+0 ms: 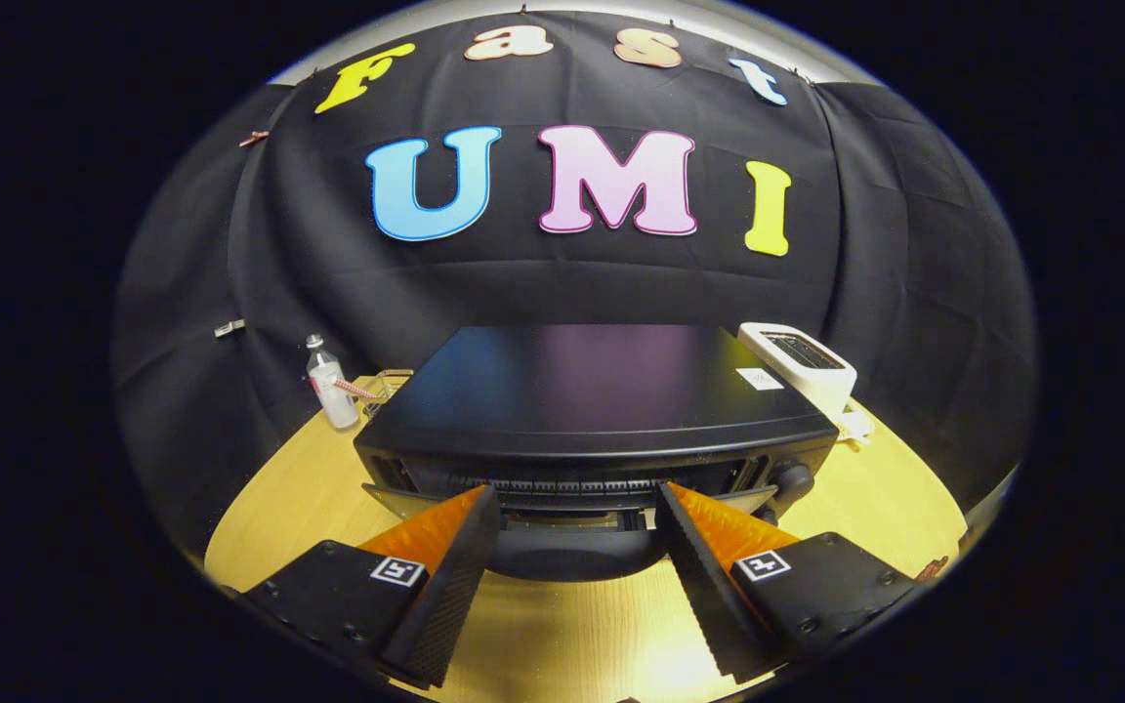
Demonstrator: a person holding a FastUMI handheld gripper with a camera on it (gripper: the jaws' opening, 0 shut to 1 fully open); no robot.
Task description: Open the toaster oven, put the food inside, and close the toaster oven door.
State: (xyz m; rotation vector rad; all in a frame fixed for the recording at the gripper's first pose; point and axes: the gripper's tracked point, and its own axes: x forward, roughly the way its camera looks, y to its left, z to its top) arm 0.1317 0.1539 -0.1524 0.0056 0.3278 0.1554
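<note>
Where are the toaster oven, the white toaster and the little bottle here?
toaster oven (582, 386): gripper view, on its flat black top.
white toaster (812, 376): gripper view, on its white side wall.
bottle (333, 395): gripper view, on its clear body.
gripper (577, 508): gripper view, midway between its open fingertips.

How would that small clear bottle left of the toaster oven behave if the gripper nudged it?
The bottle is slim and upright, so it would probably tip rather than slide. It looks like thin clear plastic, likely light. Once down, its round body might roll on the table. The gripper is open.
</note>
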